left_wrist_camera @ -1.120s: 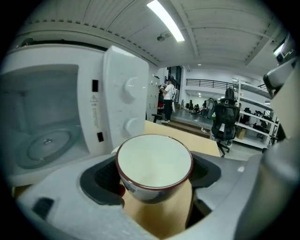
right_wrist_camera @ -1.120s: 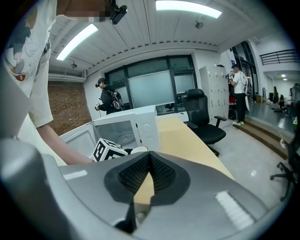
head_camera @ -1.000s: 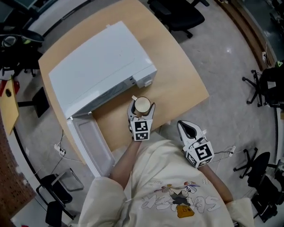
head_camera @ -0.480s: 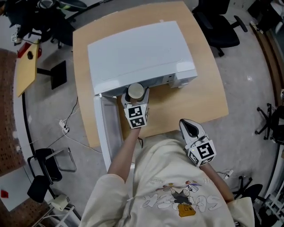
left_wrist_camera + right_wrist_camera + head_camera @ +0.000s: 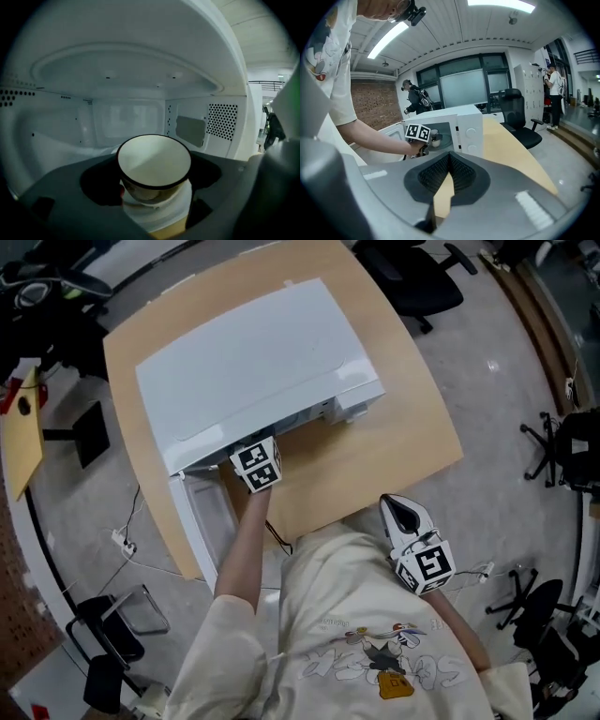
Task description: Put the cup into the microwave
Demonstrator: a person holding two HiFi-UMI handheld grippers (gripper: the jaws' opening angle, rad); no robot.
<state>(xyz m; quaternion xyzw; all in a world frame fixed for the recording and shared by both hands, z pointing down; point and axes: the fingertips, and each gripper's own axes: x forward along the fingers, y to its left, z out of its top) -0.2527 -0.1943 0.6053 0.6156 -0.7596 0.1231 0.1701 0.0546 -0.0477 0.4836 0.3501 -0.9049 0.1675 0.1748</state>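
The white microwave stands on the wooden table with its door swung open at the front left. My left gripper reaches into the cavity, shut on the cup, a cream cup with a dark rim, upright between the jaws above the white cavity floor. In the head view only its marker cube shows at the microwave's mouth; the cup is hidden there. The right gripper view shows the cup just inside the opening. My right gripper hangs shut and empty off the table's near edge.
Office chairs stand beyond the table's far side and at the right. A cable and plug lie on the floor at the left. People stand in the room's background.
The left gripper carried the cup from the tabletop in front of the microwave leftward and forward into the open cavity. The right gripper stayed near the body by the table edge.
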